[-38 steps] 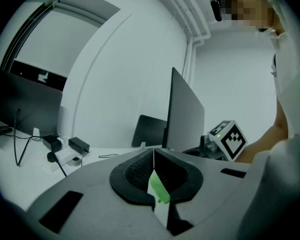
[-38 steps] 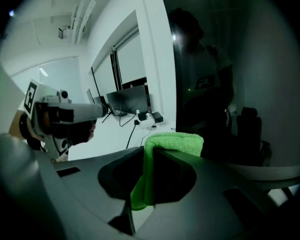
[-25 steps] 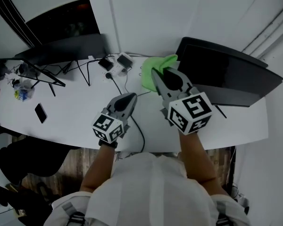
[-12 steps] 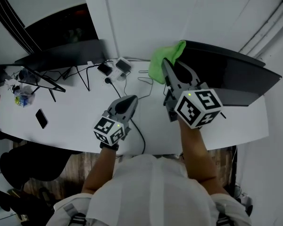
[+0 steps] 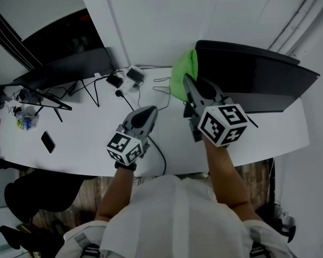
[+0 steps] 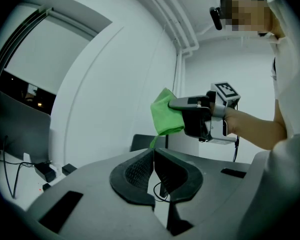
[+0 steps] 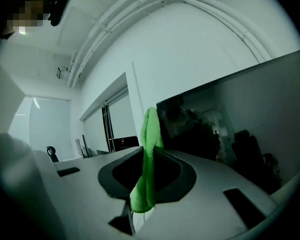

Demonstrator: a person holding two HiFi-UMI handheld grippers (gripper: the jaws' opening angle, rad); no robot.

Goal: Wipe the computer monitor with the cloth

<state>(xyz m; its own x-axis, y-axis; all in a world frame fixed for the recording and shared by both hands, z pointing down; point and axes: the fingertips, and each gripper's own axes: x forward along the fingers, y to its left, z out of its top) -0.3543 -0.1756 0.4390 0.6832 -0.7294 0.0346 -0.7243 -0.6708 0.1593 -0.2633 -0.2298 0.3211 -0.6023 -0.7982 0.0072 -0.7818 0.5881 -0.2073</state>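
Note:
A green cloth (image 5: 183, 79) hangs from my right gripper (image 5: 189, 84), which is shut on it. The cloth sits at the left edge of the dark computer monitor (image 5: 258, 79) at the right of the desk. In the right gripper view the cloth (image 7: 149, 159) is pinched between the jaws, with the monitor screen (image 7: 240, 119) just to its right. My left gripper (image 5: 146, 113) hovers over the white desk (image 5: 81, 128), shut and holding nothing. From the left gripper view (image 6: 154, 156) the cloth (image 6: 165, 111) and the right gripper (image 6: 202, 116) show ahead.
A second monitor (image 5: 64, 69) stands at the left back of the desk. Cables and adapters (image 5: 126, 79) lie between the monitors. A phone (image 5: 48, 142) and small clutter (image 5: 24, 117) sit at the left. A white wall (image 5: 151, 20) is behind.
My right gripper has carried the cloth up from beside the monitor's base to the screen's left edge. The left gripper has stayed in place.

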